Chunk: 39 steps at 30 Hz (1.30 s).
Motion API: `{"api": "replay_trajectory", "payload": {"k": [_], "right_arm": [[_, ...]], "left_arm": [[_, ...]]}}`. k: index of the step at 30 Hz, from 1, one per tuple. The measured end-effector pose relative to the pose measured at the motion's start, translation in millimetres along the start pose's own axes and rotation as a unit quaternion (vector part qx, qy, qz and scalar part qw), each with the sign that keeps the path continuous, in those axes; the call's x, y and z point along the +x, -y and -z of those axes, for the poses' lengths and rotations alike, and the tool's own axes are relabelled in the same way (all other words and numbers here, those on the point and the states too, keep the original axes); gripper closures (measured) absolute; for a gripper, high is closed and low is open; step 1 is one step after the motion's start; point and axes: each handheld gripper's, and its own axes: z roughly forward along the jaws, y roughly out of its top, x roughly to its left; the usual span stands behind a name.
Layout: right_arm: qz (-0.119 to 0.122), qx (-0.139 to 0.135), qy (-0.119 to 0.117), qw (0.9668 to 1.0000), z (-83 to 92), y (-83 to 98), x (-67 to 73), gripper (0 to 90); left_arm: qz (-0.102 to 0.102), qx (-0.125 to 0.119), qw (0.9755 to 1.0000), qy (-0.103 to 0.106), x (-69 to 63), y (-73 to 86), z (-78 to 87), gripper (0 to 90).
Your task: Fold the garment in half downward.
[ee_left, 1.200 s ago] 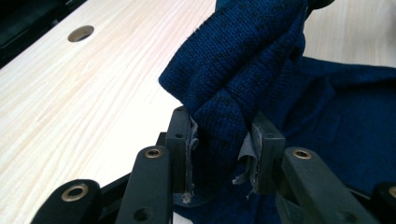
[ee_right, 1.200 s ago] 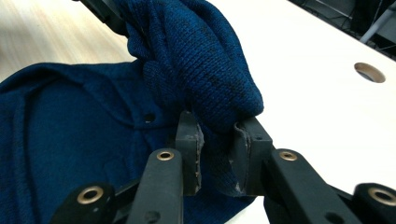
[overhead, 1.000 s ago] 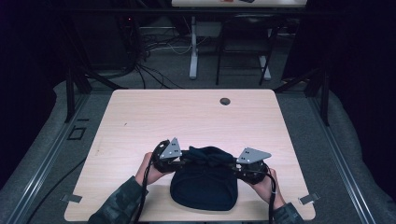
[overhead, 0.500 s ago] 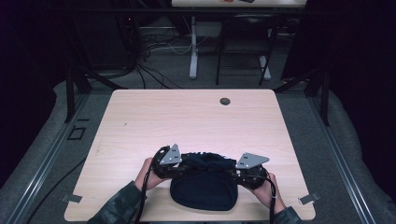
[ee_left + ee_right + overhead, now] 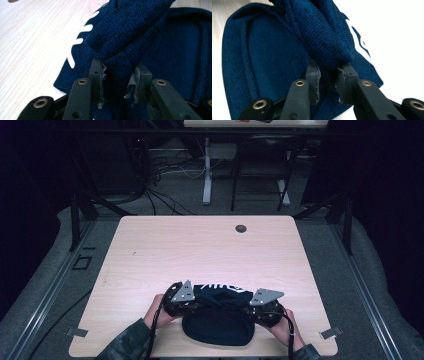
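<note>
Both grippers and the sweater have slid nearer the table's (image 5: 150, 250) front edge since a second ago. Left gripper (image 5: 117, 72): jaws pinched on a bunched fold of the navy sweater (image 5: 220, 320). Right gripper (image 5: 328, 71): likewise clamped on its opposite fold, sweater lying between them.

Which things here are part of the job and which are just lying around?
In use: navy knit garment, pinched at each side by the left gripper and the right gripper.
Lying about: round grommet in the table, floor cables.
</note>
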Motion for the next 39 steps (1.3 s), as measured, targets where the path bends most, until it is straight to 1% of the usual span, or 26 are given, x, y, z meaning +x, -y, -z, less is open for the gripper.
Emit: {"api": "replay_trajectory", "payload": {"k": [4,5,7,9,11,13,14,16,17,18,20,22,24,26,27,28,30,31,32,33,35,36,37,38,39], "right_arm": [[0.002,0.008,-0.007,0.9999,-3.2,3.1,0.2,73.0],[-0.002,0.01,-0.007,0.9999,-3.8,3.8,0.8,72.9],[0.001,0.016,-0.008,0.9998,-4.6,4.8,0.6,72.8],[-0.001,0.024,-0.014,0.9996,-5.9,6.3,0.9,72.5],[-0.001,0.026,-0.014,0.9995,-6.6,7.0,1.0,72.2],[-0.002,0.036,-0.021,0.9991,-9.2,8.9,0.5,71.3],[-0.005,0.035,-0.023,0.9991,-10.8,10.4,0.3,70.9],[-0.007,0.043,-0.028,0.9986,-11.1,11.0,-0.3,69.7],[-0.01,0.048,-0.034,0.9982,-10.4,10.5,-0.8,65.5],[-0.01,0.048,-0.034,0.9982,-10.4,10.5,-0.8,65.5],[-0.014,0.055,-0.044,0.9974,-8.4,10.1,-2.9,59.0],[-0.019,0.062,-0.047,0.9968,-5.5,10.5,-6.0,54.4],[-0.028,0.062,-0.049,0.9964,-1.1,11.8,-10.3,52.3],[-0.043,0.051,-0.053,0.9964,4.3,13.0,-15.0,51.5],[-0.051,0.036,-0.056,0.9965,9.5,13.3,-18.3,51.6],[-0.051,0.036,-0.056,0.9965,9.5,13.3,-18.3,51.6],[-0.058,0.02,-0.056,0.9966,16.5,12.8,-21.6,51.4],[-0.065,0.006,-0.057,0.9962,21.2,12.7,-24.5,51.4],[-0.072,-0.005,-0.062,0.9954,25.8,12.6,-27.5,51.3],[-0.072,-0.005,-0.062,0.9954,25.8,12.6,-27.5,51.3],[-0.091,-0.022,-0.061,0.9938,29.3,12.5,-30.6,51.5],[-0.101,-0.029,-0.056,0.993,28.9,11.8,-30.7,51.3],[-0.113,-0.027,-0.028,0.9928,25.3,7.9,-28.5,51.1],[-0.113,-0.027,-0.028,0.9928,25.3,7.9,-28.5,51.1],[-0.123,-0.029,-0.002,0.992,19.2,1.1,-24.9,51.9]], "left_arm": [[0.001,0.008,0.9999,0.006,-1.3,3.3,-3.1,66.7],[0.0,0.013,0.9999,0.009,-2.2,4.0,-3.9,66.7],[-0.001,0.014,0.9999,0.009,-3.5,5.2,-5.2,66.6],[-0.003,0.022,0.9996,0.014,-4.6,7.2,-6.7,66.1],[-0.006,0.027,0.9995,0.015,-4.8,7.9,-7.3,65.8],[-0.008,0.03,0.9994,0.016,-5.8,9.5,-9.3,65.1],[-0.008,0.03,0.9994,0.015,-6.3,9.8,-9.9,65.0],[-0.011,0.032,0.9993,0.015,-7.0,9.7,-10.1,65.0],[-0.011,0.032,0.9993,0.015,-7.0,9.7,-10.1,64.9],[-0.01,0.032,0.9993,0.015,-6.8,9.9,-10.1,64.9],[-0.008,0.032,0.9993,0.016,-6.4,10.1,-10.1,64.8],[-0.008,0.031,0.9994,0.015,-6.4,10.3,-10.3,64.7],[-0.007,0.032,0.9993,0.016,-6.2,10.5,-10.6,64.7],[-0.006,0.031,0.9994,0.017,-5.8,10.6,-11.0,64.5],[-0.007,0.031,0.9994,0.016,-5.9,10.6,-11.2,64.2],[-0.007,0.032,0.9994,0.016,-5.9,10.5,-11.3,64.2],[-0.007,0.033,0.9993,0.017,-5.7,10.6,-11.6,64.0],[-0.006,0.033,0.9993,0.018,-5.7,10.6,-11.7,63.8],[-0.007,0.034,0.9992,0.019,-5.6,10.6,-11.7,63.6],[-0.006,0.035,0.9992,0.019,-5.7,10.7,-11.7,63.6],[-0.006,0.035,0.9992,0.02,-5.8,10.9,-11.9,63.4],[-0.005,0.034,0.9992,0.02,-6.0,11.0,-11.9,63.3],[-0.004,0.033,0.9992,0.02,-6.2,11.1,-11.9,62.9],[-0.003,0.035,0.9992,0.02,-6.5,10.9,-11.8,62.9],[-0.002,0.036,0.9992,0.02,-6.7,10.6,-11.6,62.2]]}}
